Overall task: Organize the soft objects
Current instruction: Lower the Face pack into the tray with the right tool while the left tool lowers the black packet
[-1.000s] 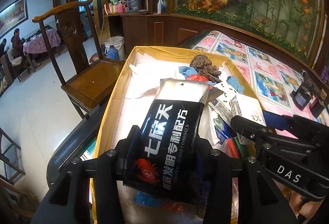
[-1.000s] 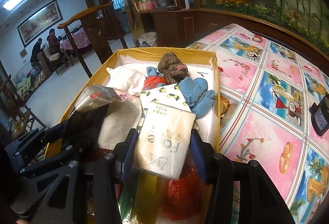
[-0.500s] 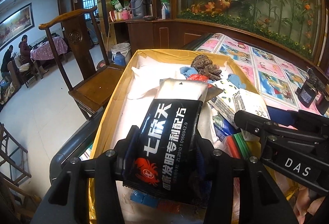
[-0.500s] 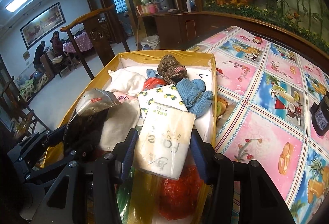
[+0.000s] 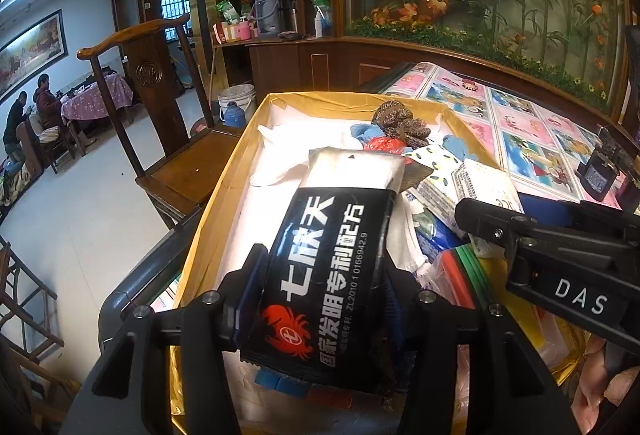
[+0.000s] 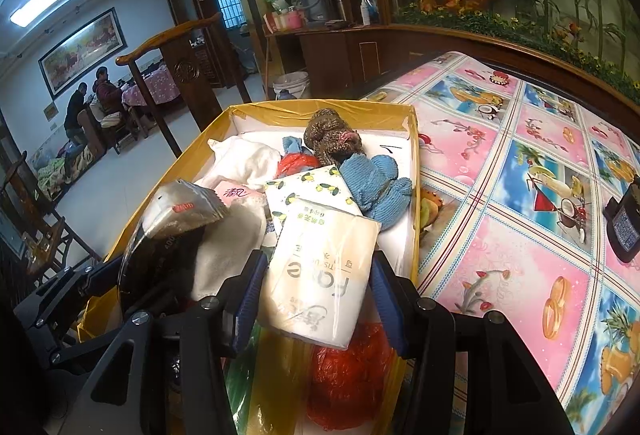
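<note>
black packet (image 5: 320, 275) and tissue pack (image 6: 320, 275) pinched between fingers above crowded box (image 6: 320, 109)

Black foil snack packet (image 5: 320, 275): lower edge hidden behind the left fingers (image 5: 250, 283). White tissue pack (image 6: 320, 275) covers the red plastic bag (image 6: 348, 375); small print illegible. Yellow cardboard box (image 5: 224, 203): near end cropped.

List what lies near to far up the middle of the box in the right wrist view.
Red bag → tissue pack in the right gripper → lemon-print pack → brown knit → box far wall.
</note>
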Demonstrator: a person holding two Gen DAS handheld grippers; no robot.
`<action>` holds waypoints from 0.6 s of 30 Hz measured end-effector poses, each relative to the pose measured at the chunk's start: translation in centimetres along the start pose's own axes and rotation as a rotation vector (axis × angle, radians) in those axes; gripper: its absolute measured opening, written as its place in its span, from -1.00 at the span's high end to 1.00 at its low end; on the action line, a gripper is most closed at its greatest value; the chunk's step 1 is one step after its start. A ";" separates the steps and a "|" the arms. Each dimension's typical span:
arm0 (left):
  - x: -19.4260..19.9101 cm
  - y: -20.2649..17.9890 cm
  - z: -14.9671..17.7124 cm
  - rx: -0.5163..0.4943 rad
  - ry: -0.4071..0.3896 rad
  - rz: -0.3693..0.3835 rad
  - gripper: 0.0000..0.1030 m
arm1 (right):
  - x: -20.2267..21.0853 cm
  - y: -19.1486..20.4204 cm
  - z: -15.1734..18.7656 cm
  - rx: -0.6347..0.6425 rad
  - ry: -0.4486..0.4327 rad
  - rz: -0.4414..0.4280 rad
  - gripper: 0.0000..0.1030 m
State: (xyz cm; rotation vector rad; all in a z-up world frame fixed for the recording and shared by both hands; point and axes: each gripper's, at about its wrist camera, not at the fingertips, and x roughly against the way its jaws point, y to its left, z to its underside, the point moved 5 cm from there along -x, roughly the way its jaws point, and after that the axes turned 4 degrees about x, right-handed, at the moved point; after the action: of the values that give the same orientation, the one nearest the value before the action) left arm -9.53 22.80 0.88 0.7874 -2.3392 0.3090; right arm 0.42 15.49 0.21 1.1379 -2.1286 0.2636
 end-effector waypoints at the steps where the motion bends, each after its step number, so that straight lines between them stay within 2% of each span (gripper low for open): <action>1: 0.0 0.0 0.1 0.002 0.000 0.000 -0.06 | 0.0 0.0 0.0 0.001 0.000 0.000 -0.12; 6: 0.2 0.4 0.6 0.007 0.000 -0.004 -0.18 | -0.2 0.1 0.1 0.001 0.004 -0.003 -0.14; 12: 0.3 0.7 0.9 0.007 0.003 -0.007 -0.24 | -0.1 0.0 0.1 -0.001 -0.004 -0.002 -0.26; 18: 0.3 0.8 0.9 0.006 0.001 -0.010 -0.29 | 0.4 0.0 0.0 -0.002 -0.024 -0.008 -0.29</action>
State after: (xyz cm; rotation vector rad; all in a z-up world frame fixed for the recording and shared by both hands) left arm -10.67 22.98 0.32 0.8015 -2.3343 0.3126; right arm 0.32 15.23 0.49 1.1538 -2.1442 0.2447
